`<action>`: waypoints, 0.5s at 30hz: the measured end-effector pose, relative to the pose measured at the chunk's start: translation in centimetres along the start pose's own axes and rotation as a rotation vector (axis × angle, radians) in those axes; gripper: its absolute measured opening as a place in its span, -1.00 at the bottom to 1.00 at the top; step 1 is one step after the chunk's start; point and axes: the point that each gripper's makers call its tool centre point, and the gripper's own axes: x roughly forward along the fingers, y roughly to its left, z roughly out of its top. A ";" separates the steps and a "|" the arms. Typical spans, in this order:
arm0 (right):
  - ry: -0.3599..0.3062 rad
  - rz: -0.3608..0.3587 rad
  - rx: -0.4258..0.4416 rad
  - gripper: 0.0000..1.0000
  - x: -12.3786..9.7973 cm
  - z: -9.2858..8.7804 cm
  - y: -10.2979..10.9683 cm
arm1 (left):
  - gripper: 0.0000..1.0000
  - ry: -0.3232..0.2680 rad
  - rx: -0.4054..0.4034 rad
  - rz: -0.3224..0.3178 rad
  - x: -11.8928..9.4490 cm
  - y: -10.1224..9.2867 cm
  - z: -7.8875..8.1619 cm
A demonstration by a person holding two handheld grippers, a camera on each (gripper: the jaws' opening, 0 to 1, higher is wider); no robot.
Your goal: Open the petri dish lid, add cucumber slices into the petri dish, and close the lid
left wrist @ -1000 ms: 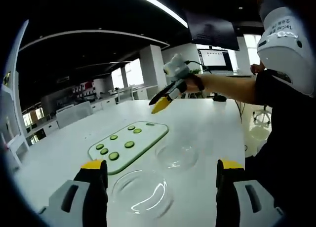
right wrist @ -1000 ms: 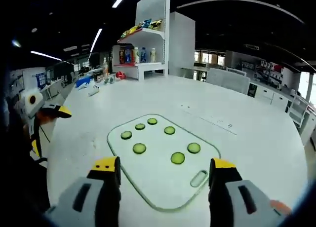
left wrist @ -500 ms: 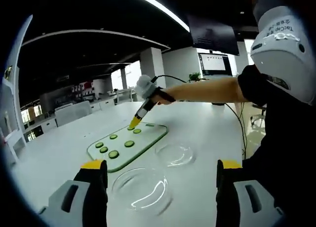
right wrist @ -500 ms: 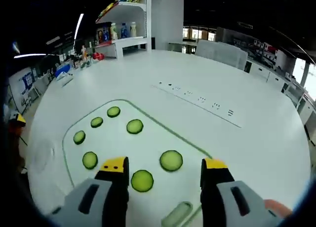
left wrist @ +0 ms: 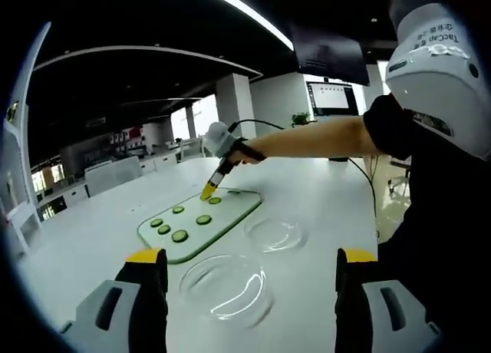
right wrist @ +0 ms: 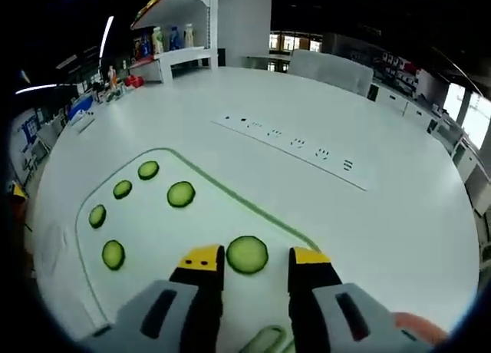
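In the right gripper view, the right gripper point(right wrist: 248, 261) is reaching down over a white cutting board point(right wrist: 153, 238) with a green edge, its jaws standing apart with a cucumber slice point(right wrist: 247, 255) lying on the board between the yellow tips; the jaws are not yet touching the slice. Five more slices are lying further along the board, toward the left of this view. In the left gripper view, the left gripper point(left wrist: 249, 262) is hovering with its jaws spread wide and gripping nothing, and a clear dish point(left wrist: 225, 286) is sitting on the white table point(left wrist: 92, 238) just ahead of it. A second clear dish piece point(left wrist: 275, 234) is resting a little further on, beside the board's near edge; I cannot tell which is the lid. The person's arm point(left wrist: 307, 138) is stretching across the table.
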 end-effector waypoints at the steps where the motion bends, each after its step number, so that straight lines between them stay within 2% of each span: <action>1: 0.001 0.000 0.002 -0.48 0.0 0.0 0.0 | 0.81 0.000 -0.001 -0.001 0.0 0.0 0.0; 3: 0.003 -0.010 -0.034 -0.53 0.0 -0.1 0.0 | 0.81 0.000 -0.002 -0.002 0.0 -0.1 -0.1; 5: 0.006 -0.011 -0.028 -0.62 -0.1 -0.1 0.0 | 0.81 0.002 -0.004 -0.001 0.0 0.0 -0.2; 15: 0.010 -0.036 -0.057 -0.65 -0.1 0.0 0.0 | 0.80 0.007 -0.004 0.004 -0.2 -0.2 -0.4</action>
